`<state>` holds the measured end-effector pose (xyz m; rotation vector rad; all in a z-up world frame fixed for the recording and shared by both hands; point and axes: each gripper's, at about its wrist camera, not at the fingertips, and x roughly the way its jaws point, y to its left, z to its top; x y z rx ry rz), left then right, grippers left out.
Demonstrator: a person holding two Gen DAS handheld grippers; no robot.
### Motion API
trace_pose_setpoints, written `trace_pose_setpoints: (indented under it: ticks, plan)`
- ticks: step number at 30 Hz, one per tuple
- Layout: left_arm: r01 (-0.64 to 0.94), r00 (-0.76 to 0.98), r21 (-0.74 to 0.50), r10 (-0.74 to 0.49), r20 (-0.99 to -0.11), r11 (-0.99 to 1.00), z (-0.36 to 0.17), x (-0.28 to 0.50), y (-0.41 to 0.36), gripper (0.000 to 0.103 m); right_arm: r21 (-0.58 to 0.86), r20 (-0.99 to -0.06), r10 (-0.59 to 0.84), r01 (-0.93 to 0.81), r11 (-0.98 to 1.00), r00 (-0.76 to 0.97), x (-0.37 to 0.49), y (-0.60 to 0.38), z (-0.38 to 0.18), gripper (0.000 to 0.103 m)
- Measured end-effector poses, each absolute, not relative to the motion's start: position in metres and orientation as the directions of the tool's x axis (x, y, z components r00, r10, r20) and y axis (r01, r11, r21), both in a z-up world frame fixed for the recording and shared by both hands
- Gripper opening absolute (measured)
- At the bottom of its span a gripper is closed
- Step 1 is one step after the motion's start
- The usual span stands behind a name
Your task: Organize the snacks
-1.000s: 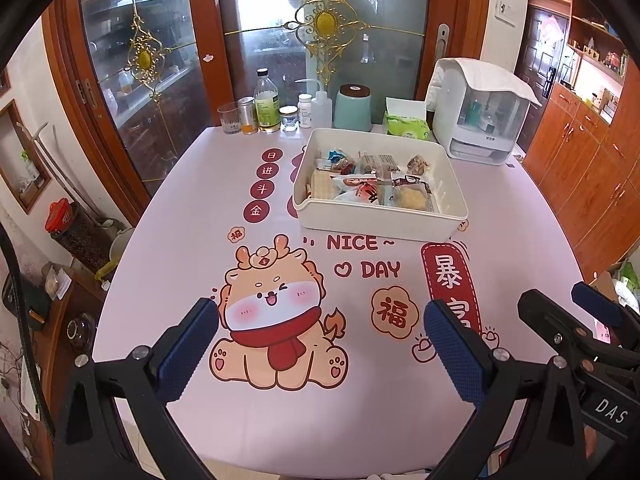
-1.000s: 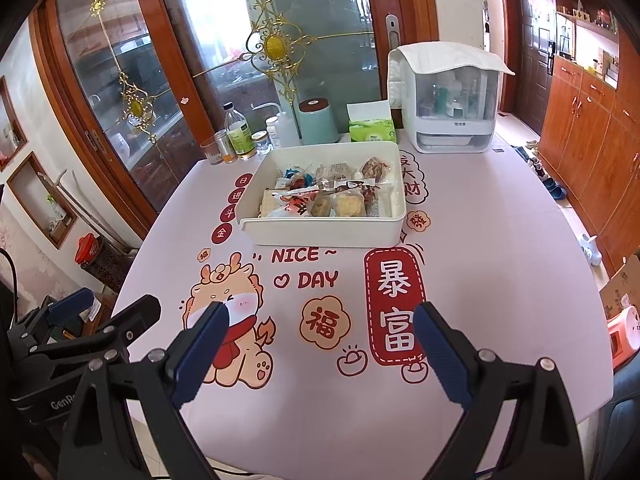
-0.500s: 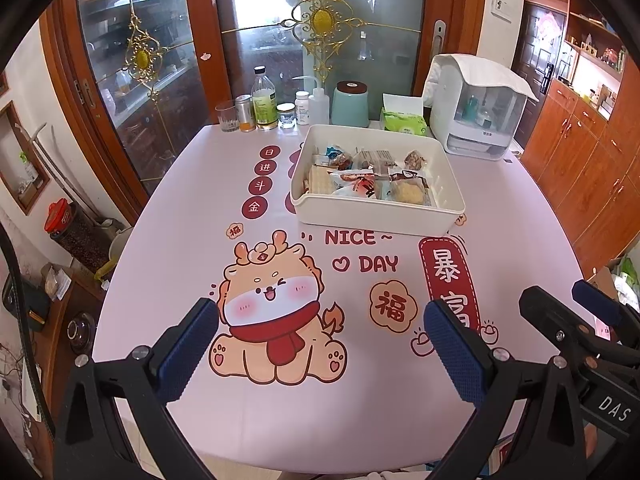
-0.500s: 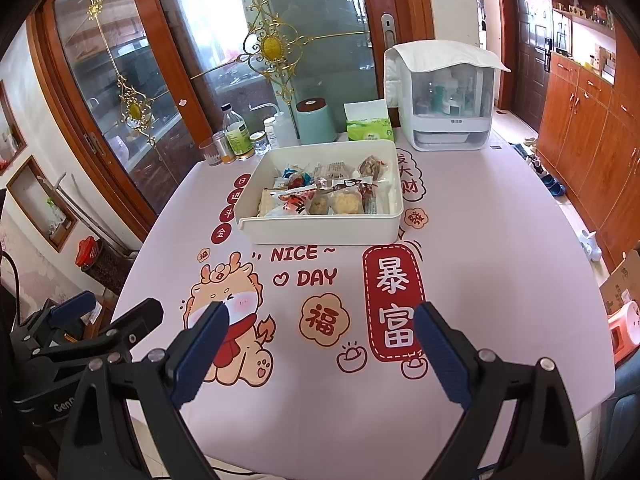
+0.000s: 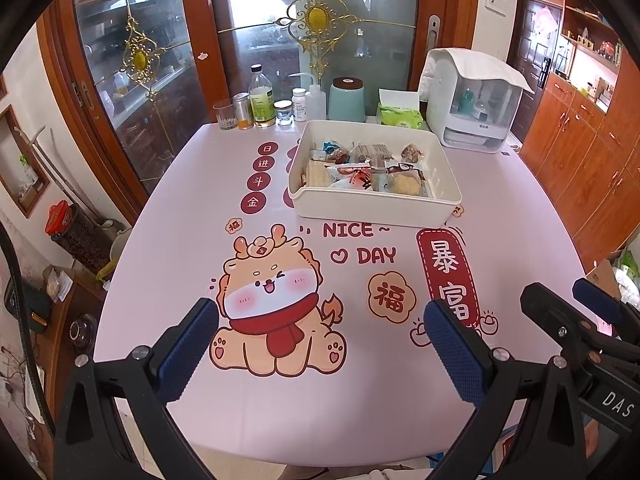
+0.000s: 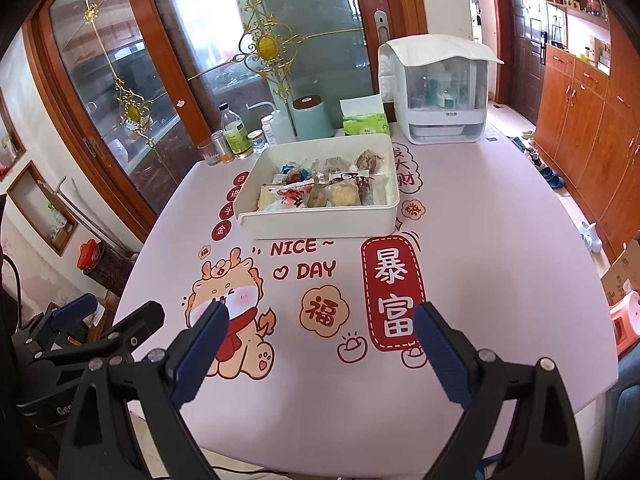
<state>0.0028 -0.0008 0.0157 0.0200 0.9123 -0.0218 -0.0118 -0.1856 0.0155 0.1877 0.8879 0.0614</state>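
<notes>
Hovering empty: both hand-held grippers (image 5: 320, 344) (image 6: 320, 340), snacks (image 5: 360, 172) boxed.

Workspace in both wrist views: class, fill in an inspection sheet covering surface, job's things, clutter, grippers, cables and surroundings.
Surface: pink table cover printed with a cartoon dragon and NICE DAY.
Job's things: white tray holding wrapped snacks.
Clutter: bottles and jars, teal canister, tissue box, white cabinet along the far edge.
Grippers: left gripper and right gripper open, empty, above the near edge.
Cables: black cable at far left.
Surroundings: glass doors, wooden cupboards.
</notes>
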Motion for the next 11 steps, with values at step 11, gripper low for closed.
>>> trace_pose_setpoints:
  ticks: [11]
  plan:
    - [0.033, 0.615, 0.007, -0.014, -0.789, 0.999, 0.0181, -0.0020, -0.0005, 0.102, 0.191, -0.758, 0.129, 0.028, 0.981, 0.640, -0.0193, -0.1875, 0.0173, 0.094]
